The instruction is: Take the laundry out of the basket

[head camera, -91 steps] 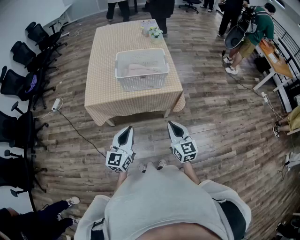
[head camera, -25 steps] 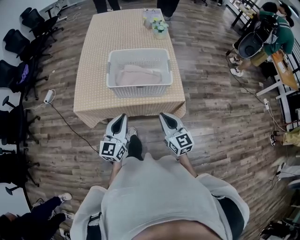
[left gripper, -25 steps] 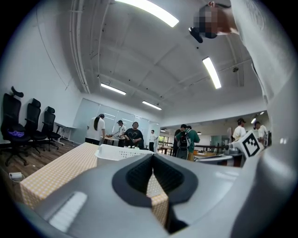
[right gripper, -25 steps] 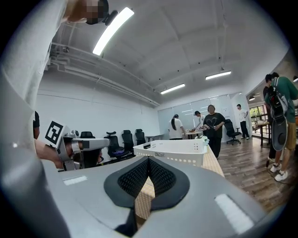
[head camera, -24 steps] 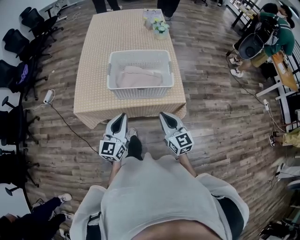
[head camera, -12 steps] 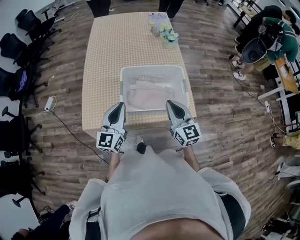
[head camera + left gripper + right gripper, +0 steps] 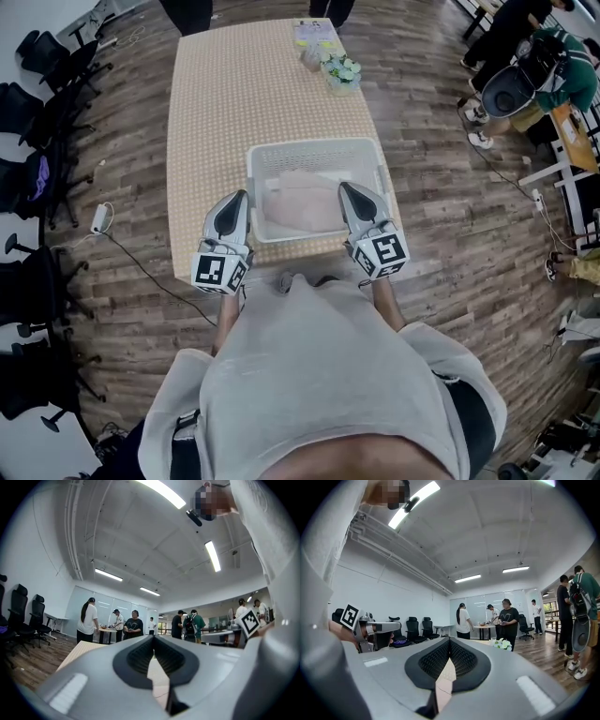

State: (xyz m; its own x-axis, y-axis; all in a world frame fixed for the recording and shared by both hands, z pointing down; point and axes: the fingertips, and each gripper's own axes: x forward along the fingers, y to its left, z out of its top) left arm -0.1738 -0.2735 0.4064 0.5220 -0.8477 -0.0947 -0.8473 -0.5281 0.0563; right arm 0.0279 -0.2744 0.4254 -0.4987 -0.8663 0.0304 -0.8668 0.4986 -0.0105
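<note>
Right now the checked worktop (image 7: 225, 112) carries the white basket (image 7: 314, 146) at its near end, just ahead of you. Inside lies the laundry (image 7: 300, 199), a pale pink cloth in a soft, rumpled heap on the basket's floor. Your left gripper (image 7: 238, 197) and right gripper (image 7: 346, 188) hang by its near corners, each with its fingers pressed together and holding nothing. I'd spread the fingers first, then dip onto a raised fold, so you pinch cloth rather than the lattice wall.

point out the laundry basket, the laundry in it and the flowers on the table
laundry basket (image 7: 314, 145): head view, far rim
laundry (image 7: 300, 202): head view, middle of the pale cloth
flowers (image 7: 343, 69): head view, the blooms
</note>
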